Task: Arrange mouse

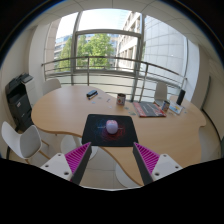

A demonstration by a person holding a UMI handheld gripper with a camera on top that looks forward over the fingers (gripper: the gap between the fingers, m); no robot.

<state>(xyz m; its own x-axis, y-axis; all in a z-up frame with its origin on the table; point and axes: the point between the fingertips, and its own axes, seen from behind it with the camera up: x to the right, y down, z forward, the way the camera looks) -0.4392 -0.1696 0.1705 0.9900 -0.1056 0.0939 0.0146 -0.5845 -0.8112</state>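
A small pale pink mouse sits on a dark mouse mat near the front edge of a wooden table. My gripper is open and empty, its two fingers with magenta pads spread wide. The mouse and mat lie beyond the fingertips, roughly centred between them. The fingers hang over the table's front edge, apart from the mat.
White chairs stand at the table's near side and far side. A laptop, a mug and a small dark object are on the far half of the table. A black printer stands left. Large windows are behind.
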